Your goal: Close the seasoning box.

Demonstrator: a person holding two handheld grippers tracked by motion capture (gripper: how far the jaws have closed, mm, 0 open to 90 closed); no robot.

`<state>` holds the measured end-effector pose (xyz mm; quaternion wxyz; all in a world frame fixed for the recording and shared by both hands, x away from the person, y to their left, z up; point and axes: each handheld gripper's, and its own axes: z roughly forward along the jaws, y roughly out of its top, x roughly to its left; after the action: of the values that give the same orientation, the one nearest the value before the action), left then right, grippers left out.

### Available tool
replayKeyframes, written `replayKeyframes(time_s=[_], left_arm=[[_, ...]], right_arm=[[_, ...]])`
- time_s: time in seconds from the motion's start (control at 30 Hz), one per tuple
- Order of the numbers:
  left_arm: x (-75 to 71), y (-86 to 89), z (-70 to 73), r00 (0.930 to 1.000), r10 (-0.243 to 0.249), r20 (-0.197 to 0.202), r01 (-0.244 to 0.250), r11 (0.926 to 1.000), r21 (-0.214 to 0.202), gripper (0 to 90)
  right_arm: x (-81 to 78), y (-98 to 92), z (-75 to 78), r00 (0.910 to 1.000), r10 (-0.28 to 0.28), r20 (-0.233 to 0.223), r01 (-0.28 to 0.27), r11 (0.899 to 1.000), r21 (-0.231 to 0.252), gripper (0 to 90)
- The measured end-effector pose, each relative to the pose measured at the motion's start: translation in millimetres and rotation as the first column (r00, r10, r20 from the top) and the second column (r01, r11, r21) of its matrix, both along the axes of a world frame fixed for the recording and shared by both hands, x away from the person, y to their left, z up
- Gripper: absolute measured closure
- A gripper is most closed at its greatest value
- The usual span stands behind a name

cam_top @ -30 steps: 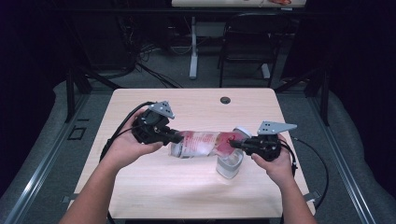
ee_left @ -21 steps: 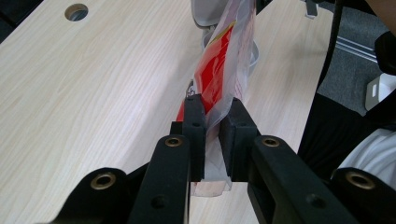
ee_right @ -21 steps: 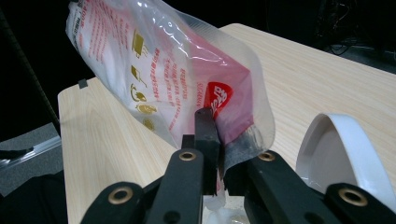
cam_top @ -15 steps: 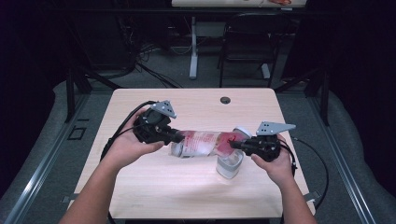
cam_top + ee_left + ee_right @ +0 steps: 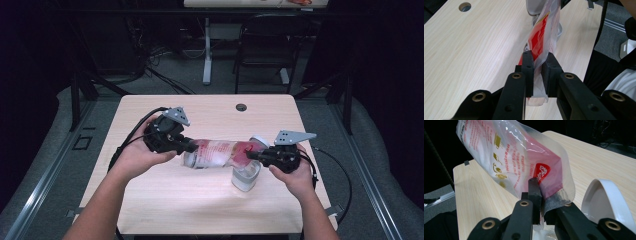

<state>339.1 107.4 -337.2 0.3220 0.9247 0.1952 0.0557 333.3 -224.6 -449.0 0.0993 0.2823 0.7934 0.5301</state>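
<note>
Jaws of the left gripper (image 5: 192, 146) and the right gripper (image 5: 251, 155) clamp opposite ends of a red-and-clear plastic pouch (image 5: 220, 152). Stretched between them, the pouch hangs just above a white container (image 5: 246, 176) on the worktop (image 5: 210, 112).

Pale wooden table (image 5: 165, 200) on grey carpet (image 5: 45, 165), dark chair (image 5: 262, 45) and white table leg (image 5: 207, 50) behind.

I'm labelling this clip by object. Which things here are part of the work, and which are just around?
In the job: plastic bag, left gripper, right gripper, white container.
Just around: table hole, chair, table.
</note>
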Motion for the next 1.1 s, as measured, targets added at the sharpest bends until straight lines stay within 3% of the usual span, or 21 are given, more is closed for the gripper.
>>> replayKeyframes(time_s=[1.1], left_arm=[[0.1, -6.5, 5.3, 1.0000, -0.006, 0.007, 0.006, 1.0000, -0.007, 81.0]], right_arm=[[1.5, -1.1, -1.9, 0.9999, -0.012, -0.007, 0.012, 1.000, -0.016, 86.2]])
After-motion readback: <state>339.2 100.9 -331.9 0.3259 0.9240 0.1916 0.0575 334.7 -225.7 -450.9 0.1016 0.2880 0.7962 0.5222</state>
